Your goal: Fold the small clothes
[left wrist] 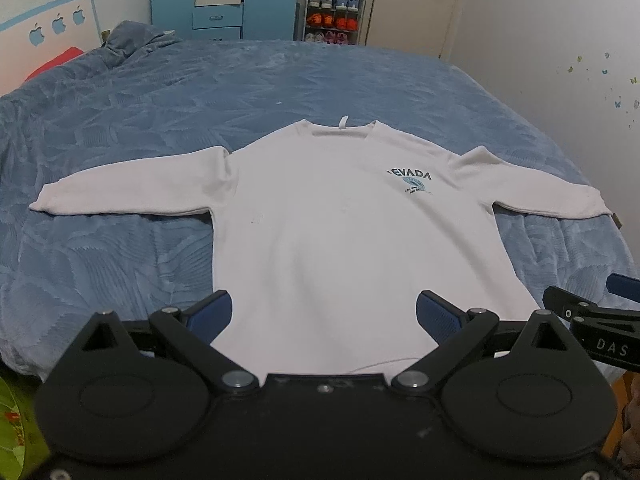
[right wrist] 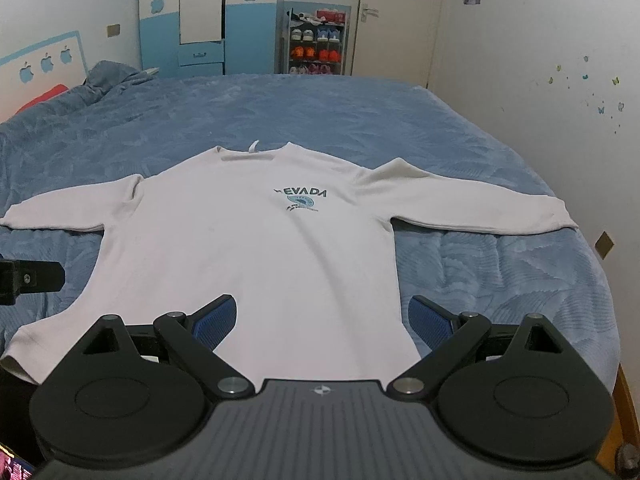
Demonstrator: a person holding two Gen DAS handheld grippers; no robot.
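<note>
A white long-sleeved sweatshirt (left wrist: 332, 224) (right wrist: 248, 248) with a blue "NEVADA" print lies flat and face up on the blue bedspread, sleeves spread to both sides, collar away from me. My left gripper (left wrist: 324, 312) hovers open above the hem, left of its middle, blue pads apart with nothing between them. My right gripper (right wrist: 324, 316) hangs open over the hem's right corner, its left pad above cloth, its right pad above bedspread. The right gripper (left wrist: 592, 316) shows at the right edge of the left wrist view. The left gripper's body (right wrist: 28, 280) shows at the left edge of the right wrist view.
The blue bedspread (left wrist: 240, 92) (right wrist: 480, 272) covers a wide bed, bunched up at the far left (left wrist: 132, 38). Beyond the bed stand a blue-and-white wardrobe (right wrist: 200, 20), a shoe rack (right wrist: 316, 44) and a door (right wrist: 392, 20). A white wall (right wrist: 560, 80) runs along the right.
</note>
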